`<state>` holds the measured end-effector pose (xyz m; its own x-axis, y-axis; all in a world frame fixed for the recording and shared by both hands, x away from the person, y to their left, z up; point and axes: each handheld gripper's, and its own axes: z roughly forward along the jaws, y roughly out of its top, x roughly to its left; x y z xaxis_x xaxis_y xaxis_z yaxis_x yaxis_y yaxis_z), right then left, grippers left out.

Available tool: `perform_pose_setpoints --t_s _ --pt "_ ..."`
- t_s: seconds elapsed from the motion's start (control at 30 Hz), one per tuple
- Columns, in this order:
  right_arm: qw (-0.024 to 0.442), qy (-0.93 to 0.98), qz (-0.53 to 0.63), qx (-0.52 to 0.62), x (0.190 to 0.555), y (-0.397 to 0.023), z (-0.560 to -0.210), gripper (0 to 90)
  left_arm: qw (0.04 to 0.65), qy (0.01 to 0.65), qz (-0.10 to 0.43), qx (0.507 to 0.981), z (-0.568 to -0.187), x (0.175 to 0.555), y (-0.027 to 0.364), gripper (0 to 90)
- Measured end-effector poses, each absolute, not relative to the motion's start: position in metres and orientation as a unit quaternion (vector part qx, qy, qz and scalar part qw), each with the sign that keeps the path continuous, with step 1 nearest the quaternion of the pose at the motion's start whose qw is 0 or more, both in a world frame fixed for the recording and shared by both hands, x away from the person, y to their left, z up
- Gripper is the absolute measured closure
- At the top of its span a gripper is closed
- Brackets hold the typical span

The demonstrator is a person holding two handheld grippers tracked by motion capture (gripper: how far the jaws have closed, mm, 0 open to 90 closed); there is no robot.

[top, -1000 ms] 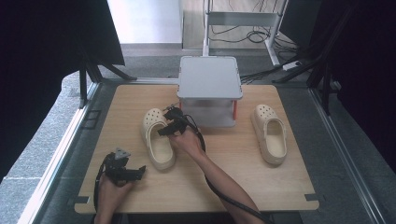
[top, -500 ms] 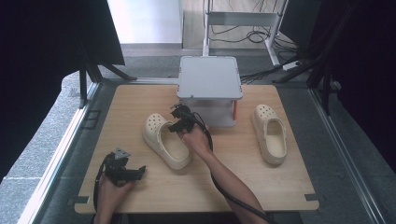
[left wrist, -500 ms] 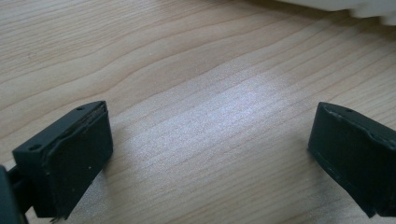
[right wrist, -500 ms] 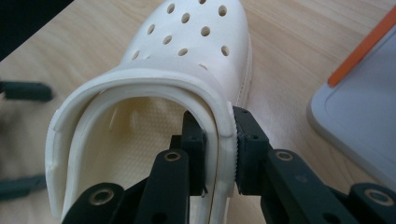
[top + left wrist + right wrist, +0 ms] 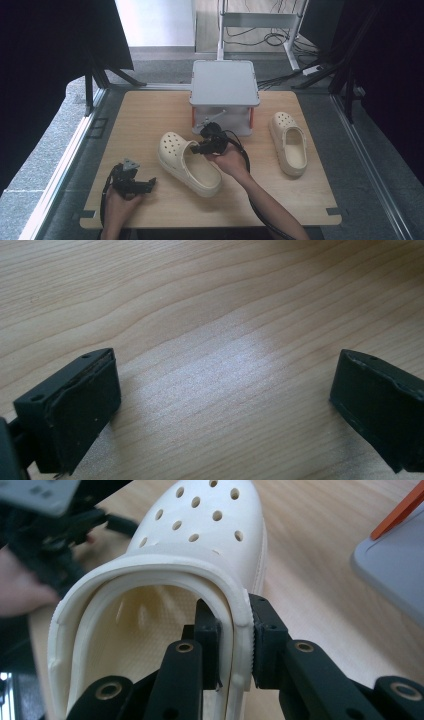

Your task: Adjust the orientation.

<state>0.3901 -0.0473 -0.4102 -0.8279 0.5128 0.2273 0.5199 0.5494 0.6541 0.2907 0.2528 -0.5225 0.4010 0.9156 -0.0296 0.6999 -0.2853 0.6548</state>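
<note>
The right tongs (image 5: 204, 146) are clamped on the side wall of a cream clog (image 5: 188, 162), one jaw inside the shoe's opening and one outside. In the right gripper view the clog (image 5: 200, 545) runs away from the camera, its perforated toe at the far end, and the rim wall is pinched between the two black pads (image 5: 207, 625). These jaws have just been closing, with the clog wall between them.

In the high view the gripped clog lies at an angle near the middle of the wooden bench (image 5: 150, 115), toe towards the far left, heel towards the near edge. Whether its sole is touching the bench cannot be told.

A second cream clog (image 5: 289, 143) lies on the right part of the bench, well apart from the first. A grey lidded box (image 5: 224, 84) with orange corner posts stands at the far middle of the bench, just beyond the right hand (image 5: 231, 161).

The left tongs (image 5: 145, 185) rest near the front left corner, held in the left hand (image 5: 116, 205). In the left gripper view their jaws stand wide apart over the bare wood, with nothing between them.
</note>
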Motion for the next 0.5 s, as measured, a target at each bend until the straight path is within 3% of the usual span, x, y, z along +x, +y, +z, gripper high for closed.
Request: perform_pose_setpoints --t_s 0.23,0.5 --pt "-0.013 -0.882 -0.388 -0.266 0.348 -0.074 -0.411 76.8 0.301 0.519 0.178 0.78 -0.523 0.291 0.252 0.0" --pt "-0.019 -0.884 -0.38 -0.272 0.318 -0.104 -0.439 76.8 0.301 0.519 0.179 0.78 -0.523 0.291 0.252 0.0"
